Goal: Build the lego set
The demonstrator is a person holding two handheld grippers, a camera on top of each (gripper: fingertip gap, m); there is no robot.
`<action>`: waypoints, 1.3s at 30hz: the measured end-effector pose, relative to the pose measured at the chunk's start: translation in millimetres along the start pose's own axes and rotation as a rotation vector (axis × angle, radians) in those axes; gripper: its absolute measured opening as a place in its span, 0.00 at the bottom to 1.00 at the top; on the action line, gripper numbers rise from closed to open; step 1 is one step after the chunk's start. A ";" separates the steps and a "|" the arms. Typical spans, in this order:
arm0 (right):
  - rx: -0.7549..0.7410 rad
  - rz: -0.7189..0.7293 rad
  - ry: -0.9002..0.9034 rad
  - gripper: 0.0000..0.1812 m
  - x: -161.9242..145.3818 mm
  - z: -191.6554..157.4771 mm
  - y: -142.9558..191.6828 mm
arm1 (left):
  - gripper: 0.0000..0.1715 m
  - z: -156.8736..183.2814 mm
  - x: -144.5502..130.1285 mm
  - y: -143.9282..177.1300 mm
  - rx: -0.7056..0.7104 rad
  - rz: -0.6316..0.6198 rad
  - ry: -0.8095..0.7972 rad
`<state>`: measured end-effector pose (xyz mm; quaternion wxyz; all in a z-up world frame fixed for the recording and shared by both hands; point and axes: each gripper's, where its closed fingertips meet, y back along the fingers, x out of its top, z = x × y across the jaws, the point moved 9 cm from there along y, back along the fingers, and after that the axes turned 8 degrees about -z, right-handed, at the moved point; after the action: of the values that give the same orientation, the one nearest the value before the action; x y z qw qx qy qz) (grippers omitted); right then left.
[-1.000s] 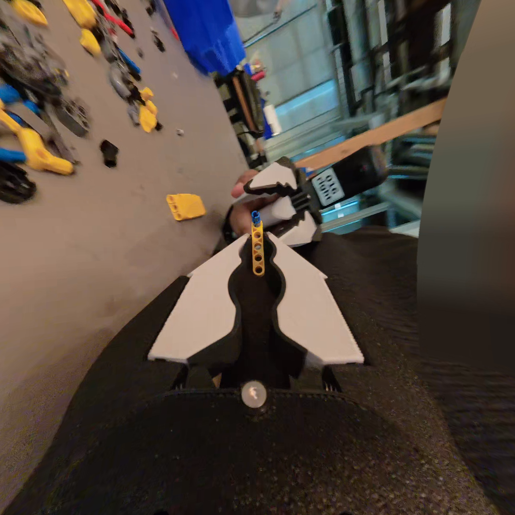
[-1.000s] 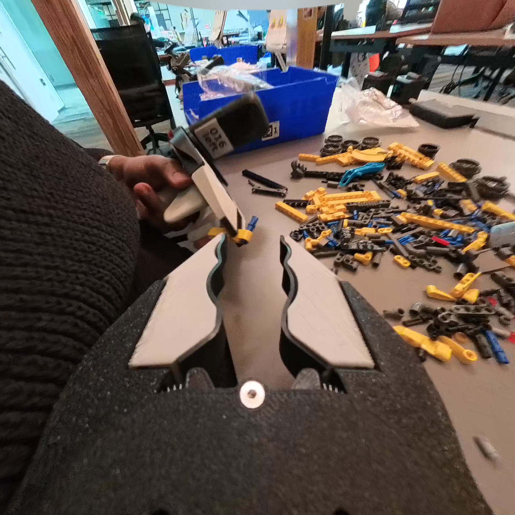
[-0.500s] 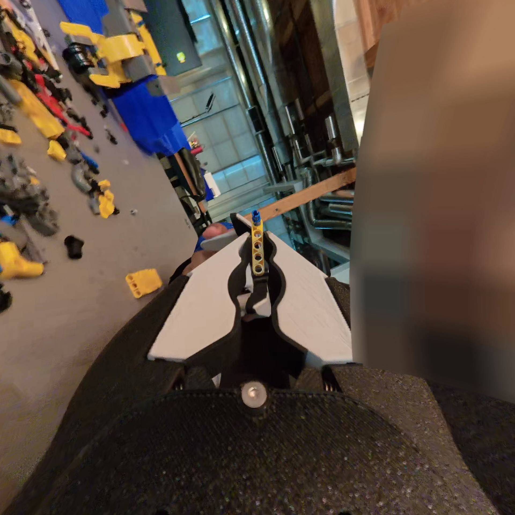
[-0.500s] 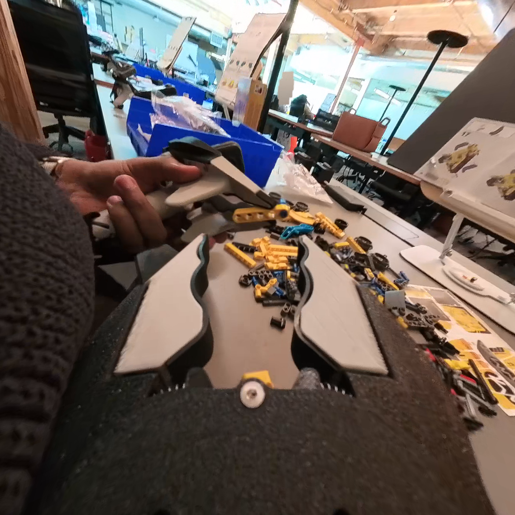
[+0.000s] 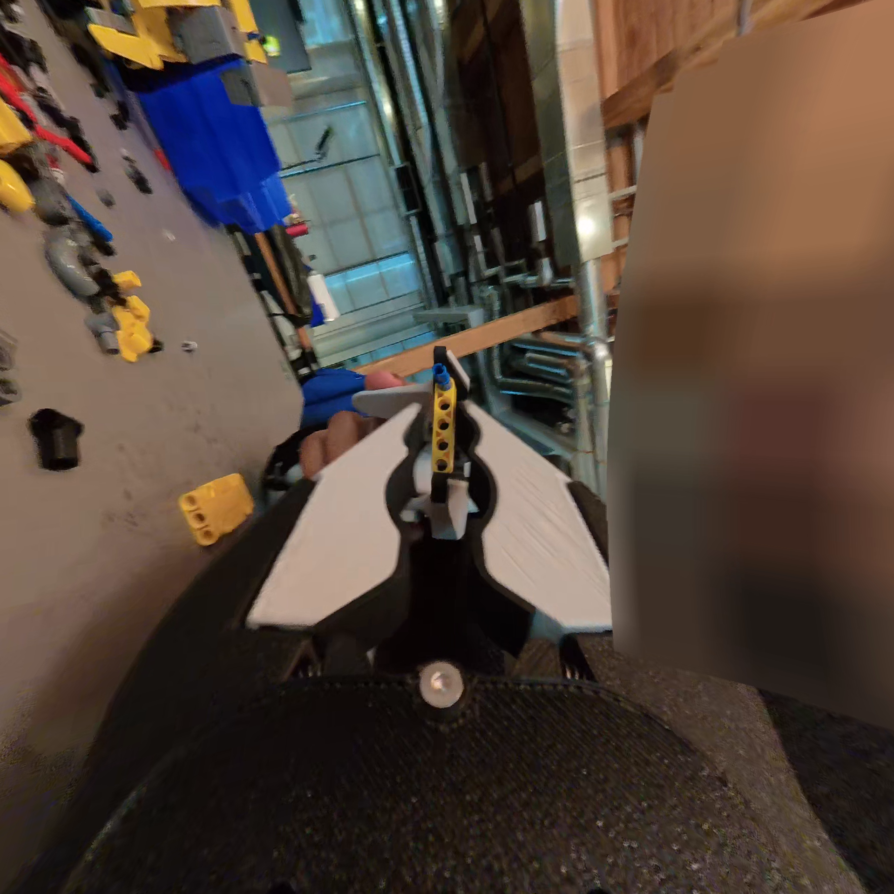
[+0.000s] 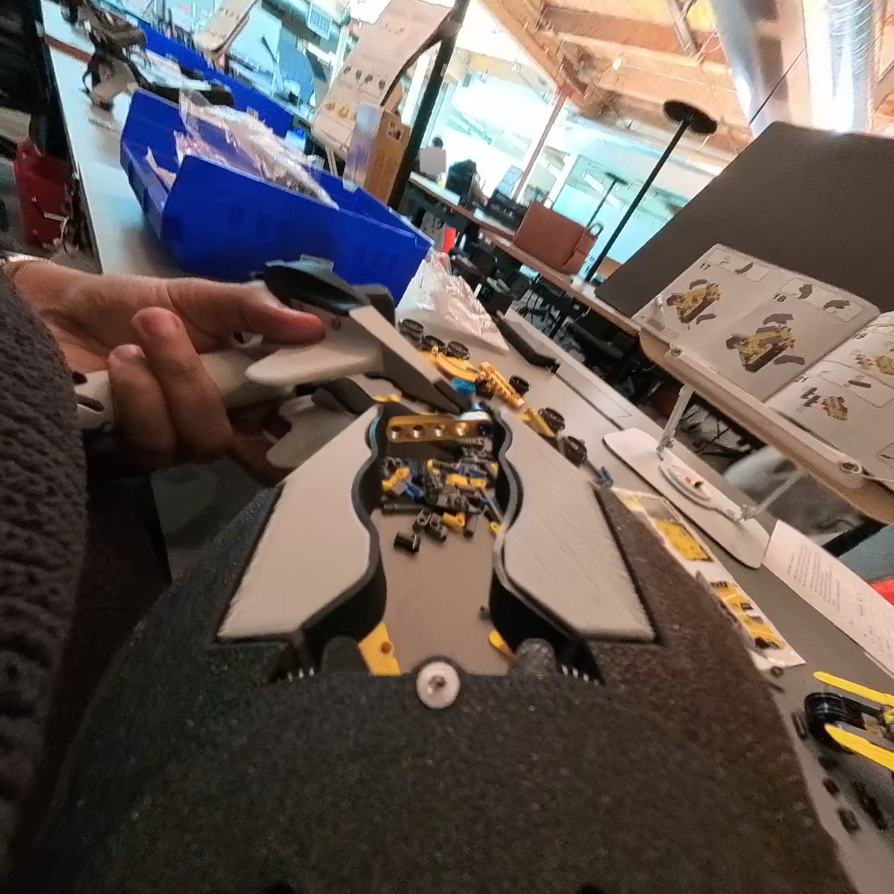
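Note:
My left gripper (image 5: 442, 411) is shut on a short yellow beam (image 5: 444, 430) with a blue pin (image 5: 439, 372) at its far end, held above the table's near edge. In the right wrist view the beam (image 6: 435, 429) lies crosswise between the tips of my right gripper (image 6: 438, 426). The jaws stand narrowed against both ends of the beam. The left gripper (image 6: 452, 404) comes in from the left, held by a hand (image 6: 159, 348). The right gripper's fingers (image 5: 447, 513) show behind the beam in the left wrist view.
Several loose yellow, black and blue pieces (image 6: 435, 488) lie on the grey table (image 6: 430, 600). A blue bin (image 6: 271, 232) stands at the back, an open instruction booklet (image 6: 754, 329) on a stand at right. A yellow piece (image 5: 215, 508) and a black piece (image 5: 55, 438) lie near the edge. Less than 4 cm separates the two grippers' tips.
The right gripper came up to the beam and its jaws narrowed around the beam's ends. The left gripper tilted up, still holding the beam.

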<state>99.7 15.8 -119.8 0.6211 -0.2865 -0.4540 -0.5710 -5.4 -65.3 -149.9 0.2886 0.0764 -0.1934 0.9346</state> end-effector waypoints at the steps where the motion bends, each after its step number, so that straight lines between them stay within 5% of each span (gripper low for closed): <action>1: 0.015 -0.033 -0.004 0.24 -1.2 2.4 2.0 | 0.22 -1.2 -0.6 -0.6 0.048 -0.017 -0.030; 4: 0.105 -0.203 -0.061 0.24 -9.9 20.7 18.5 | 0.45 -1.9 -5.8 -2.7 0.226 -0.101 -0.192; 9: 0.341 -0.851 -0.154 0.24 -53.0 67.7 60.4 | 0.40 2.9 -21.5 -18.6 0.336 -0.245 -0.513; 14: 0.479 -1.169 -0.149 0.24 -65.7 91.3 79.3 | 0.39 0.4 -27.7 -28.4 0.341 -0.309 -0.570; 20: 0.553 -1.308 -0.115 0.24 -81.2 86.3 69.0 | 0.37 2.3 -22.8 -19.6 0.295 -0.259 -0.548; 39: 0.560 -1.303 -0.072 0.24 -84.6 81.7 67.5 | 0.35 3.2 -22.5 -16.7 0.265 -0.245 -0.548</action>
<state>151.2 137.7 -149.6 0.1882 0.1948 -0.6831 -0.6783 22.7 -65.4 -147.4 0.3235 0.3846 -0.1298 0.8547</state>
